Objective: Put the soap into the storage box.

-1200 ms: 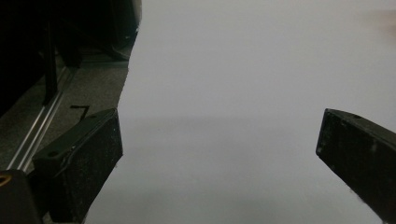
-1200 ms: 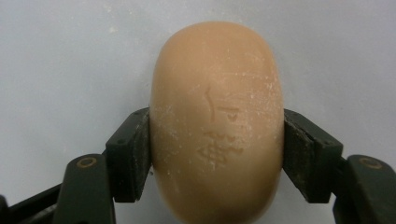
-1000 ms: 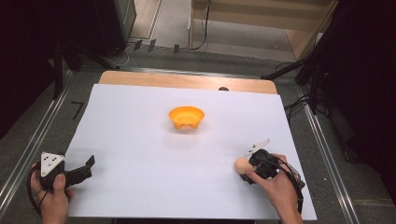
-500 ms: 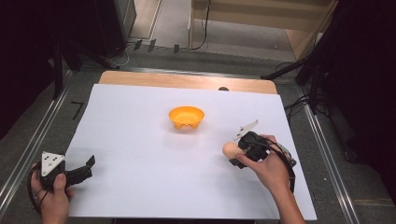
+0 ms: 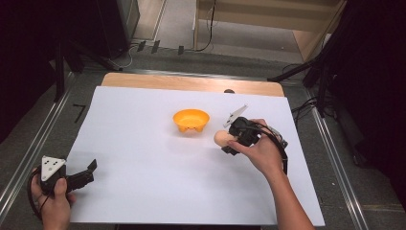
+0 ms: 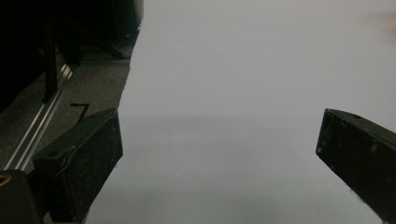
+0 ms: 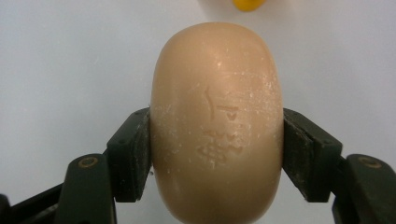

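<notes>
Between right hand-held gripper (image 7: 217, 154) pads: soap (image 7: 217, 121)

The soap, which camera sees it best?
The right gripper view. There the soap is big and close, squeezed between the right gripper, and you can even see marks stamped on it. In the high view the soap is just a small tan lump beside the orange bowl. The left gripper view shows white table cover.
</notes>
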